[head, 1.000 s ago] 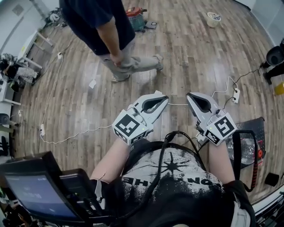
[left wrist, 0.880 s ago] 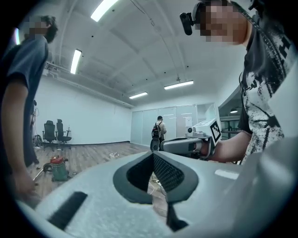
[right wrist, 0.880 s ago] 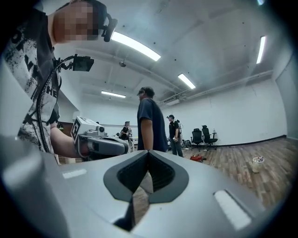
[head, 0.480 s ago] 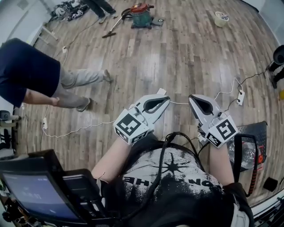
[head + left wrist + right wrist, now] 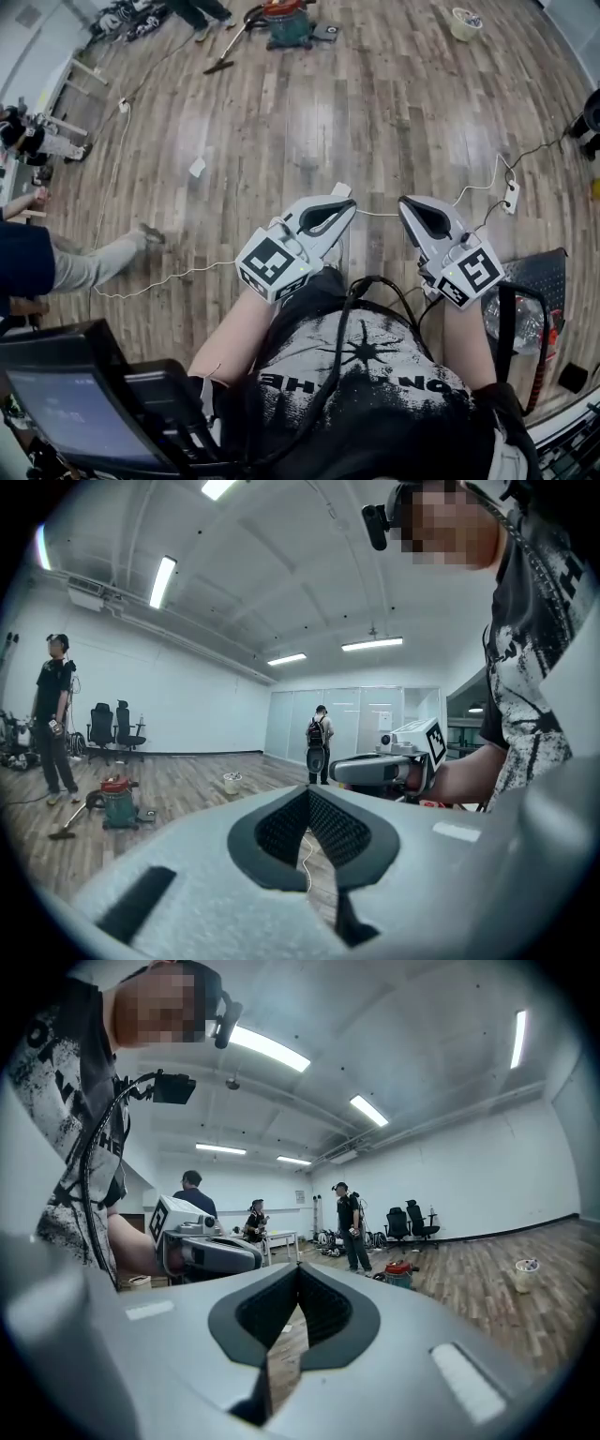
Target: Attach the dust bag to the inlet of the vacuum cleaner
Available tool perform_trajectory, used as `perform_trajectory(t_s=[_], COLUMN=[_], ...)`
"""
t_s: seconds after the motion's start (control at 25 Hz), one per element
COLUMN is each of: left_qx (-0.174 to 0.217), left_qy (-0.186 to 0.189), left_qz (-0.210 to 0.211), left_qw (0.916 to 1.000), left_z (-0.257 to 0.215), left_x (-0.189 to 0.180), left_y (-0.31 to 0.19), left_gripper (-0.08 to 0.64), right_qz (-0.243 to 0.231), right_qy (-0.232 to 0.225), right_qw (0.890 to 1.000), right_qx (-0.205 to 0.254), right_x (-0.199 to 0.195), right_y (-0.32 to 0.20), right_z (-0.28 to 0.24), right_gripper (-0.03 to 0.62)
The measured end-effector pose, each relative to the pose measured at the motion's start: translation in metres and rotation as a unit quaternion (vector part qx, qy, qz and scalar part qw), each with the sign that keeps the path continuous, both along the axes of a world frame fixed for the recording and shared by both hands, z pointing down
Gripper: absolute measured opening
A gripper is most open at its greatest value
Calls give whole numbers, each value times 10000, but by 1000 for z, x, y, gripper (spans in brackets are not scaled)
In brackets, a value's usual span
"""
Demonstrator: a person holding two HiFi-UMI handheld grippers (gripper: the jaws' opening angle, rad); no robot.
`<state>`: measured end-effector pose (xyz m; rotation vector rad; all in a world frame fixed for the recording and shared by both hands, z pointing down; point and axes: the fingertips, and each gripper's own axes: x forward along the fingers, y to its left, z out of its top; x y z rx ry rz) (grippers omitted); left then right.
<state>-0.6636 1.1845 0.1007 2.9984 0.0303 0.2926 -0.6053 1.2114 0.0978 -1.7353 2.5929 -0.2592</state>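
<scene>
the black shirt point(image 5: 366, 375) low in the head view has white letters, but they are upside down and too cut off to read. each gripper has a cube point(image 5: 272, 265) with black and white square marks. the floor point(image 5: 394, 112) is brown wood, with a thin white cable point(image 5: 178, 276) and a white power strip point(image 5: 511, 195) on it. the room is big, with long ceiling lights point(image 5: 162, 581) and 2 black office chairs point(image 5: 114, 726) far back. the vacuum cleaner point(image 5: 286, 21), red on top and green below, stands far across the floor, well apart from both grippers. the left gripper point(image 5: 339, 197) and the right gripper point(image 5: 406, 202) are held side by side in front of the person's belly, pointing about level. both are closed, with nothing between the jaws.
</scene>
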Motion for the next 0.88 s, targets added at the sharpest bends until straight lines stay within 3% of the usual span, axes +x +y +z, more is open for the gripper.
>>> perform_trajectory(t_s=[0.52,0.88], left_qx=[-10,8], left_qy=[142,413], left_qz=[361,631], left_qw=[9992,9972], left_z=[-2,-7], left_x=[29,51], left_y=[-155,-206], left_gripper=[-3,-3], right_qz=[127,417], right_qy=[251,395], right_qw=[9996,9983], right_qx=[-28,-129], right_x=[19,35], right_y=[-154,-195], right_z=[-5,-3], right_gripper=[5,5])
